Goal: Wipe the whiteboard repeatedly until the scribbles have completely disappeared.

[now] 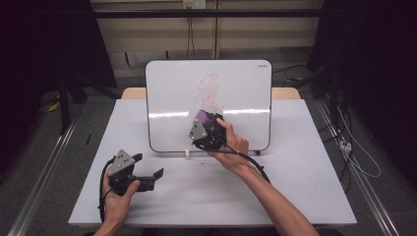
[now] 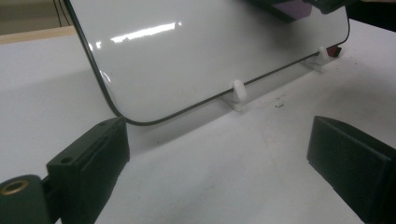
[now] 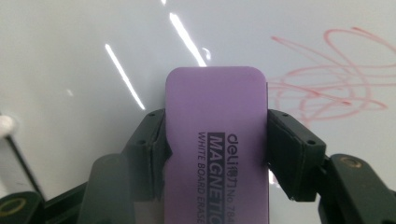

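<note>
A whiteboard (image 1: 172,98) stands upright on white clip feet at the middle of the table, with a red scribble (image 1: 210,91) on its upper middle. My right gripper (image 1: 206,124) is shut on a purple magnetic whiteboard eraser (image 3: 217,126), held against the board just below the scribble (image 3: 327,79). Both jaws press the eraser's long sides. My left gripper (image 1: 147,169) rests low over the table at the front left, open with nothing between its fingers. In the left gripper view the board's lower corner (image 2: 140,70) and a white foot (image 2: 238,93) lie ahead of it.
The white table (image 1: 295,177) has bare room in front of the board and to the right. A small red object (image 2: 332,50) lies by the board's far foot. Cables trail from both grippers. Dark floor and rails flank the table.
</note>
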`<state>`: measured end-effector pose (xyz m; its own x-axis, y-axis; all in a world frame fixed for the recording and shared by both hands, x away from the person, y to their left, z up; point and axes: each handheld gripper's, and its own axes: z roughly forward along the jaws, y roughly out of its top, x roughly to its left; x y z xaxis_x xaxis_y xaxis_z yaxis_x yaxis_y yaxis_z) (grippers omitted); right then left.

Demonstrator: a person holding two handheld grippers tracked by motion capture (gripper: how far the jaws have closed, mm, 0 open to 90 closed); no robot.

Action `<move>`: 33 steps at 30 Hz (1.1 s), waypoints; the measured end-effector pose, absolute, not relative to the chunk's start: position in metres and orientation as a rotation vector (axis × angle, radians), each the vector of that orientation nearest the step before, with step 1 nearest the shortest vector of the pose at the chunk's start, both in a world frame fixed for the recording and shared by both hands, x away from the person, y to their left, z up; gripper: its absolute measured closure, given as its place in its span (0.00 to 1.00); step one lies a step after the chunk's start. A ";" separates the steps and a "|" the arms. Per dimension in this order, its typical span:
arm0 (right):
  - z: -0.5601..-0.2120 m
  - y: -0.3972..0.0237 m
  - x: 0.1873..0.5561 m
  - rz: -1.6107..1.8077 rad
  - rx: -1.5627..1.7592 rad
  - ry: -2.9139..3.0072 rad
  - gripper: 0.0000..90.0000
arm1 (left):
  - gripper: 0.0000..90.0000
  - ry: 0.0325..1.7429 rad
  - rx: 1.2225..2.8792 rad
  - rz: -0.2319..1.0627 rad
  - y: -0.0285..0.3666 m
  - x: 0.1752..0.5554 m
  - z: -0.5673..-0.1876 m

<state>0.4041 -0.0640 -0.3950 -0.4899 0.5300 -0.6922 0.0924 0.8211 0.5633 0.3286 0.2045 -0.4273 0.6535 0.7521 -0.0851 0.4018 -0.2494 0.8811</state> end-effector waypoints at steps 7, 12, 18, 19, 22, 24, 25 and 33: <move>-0.396 -0.065 0.407 0.679 0.524 2.081 0.46 | 0.06 0.913 1.874 0.436 0.204 0.328 -0.427; -0.386 -0.079 0.417 0.705 0.575 2.052 0.46 | 0.06 0.914 1.869 0.434 0.205 0.328 -0.428; -0.365 -0.107 0.435 0.755 0.692 1.994 0.46 | 0.06 0.911 1.867 0.437 0.205 0.328 -0.427; -0.361 -0.111 0.438 0.759 0.701 1.987 0.46 | 0.06 0.913 1.868 0.435 0.205 0.328 -0.427; -0.351 -0.121 0.447 0.769 0.744 1.952 0.46 | 0.06 0.914 1.865 0.434 0.204 0.328 -0.428; -0.351 -0.122 0.448 0.779 0.757 1.946 0.46 | 0.06 0.911 1.867 0.434 0.204 0.329 -0.428; -0.352 -0.121 0.447 0.767 0.746 1.939 0.46 | 0.06 0.910 1.868 0.434 0.204 0.329 -0.428; -0.372 -0.083 0.433 0.774 0.655 1.993 0.46 | 0.06 0.903 1.876 0.432 0.203 0.329 -0.428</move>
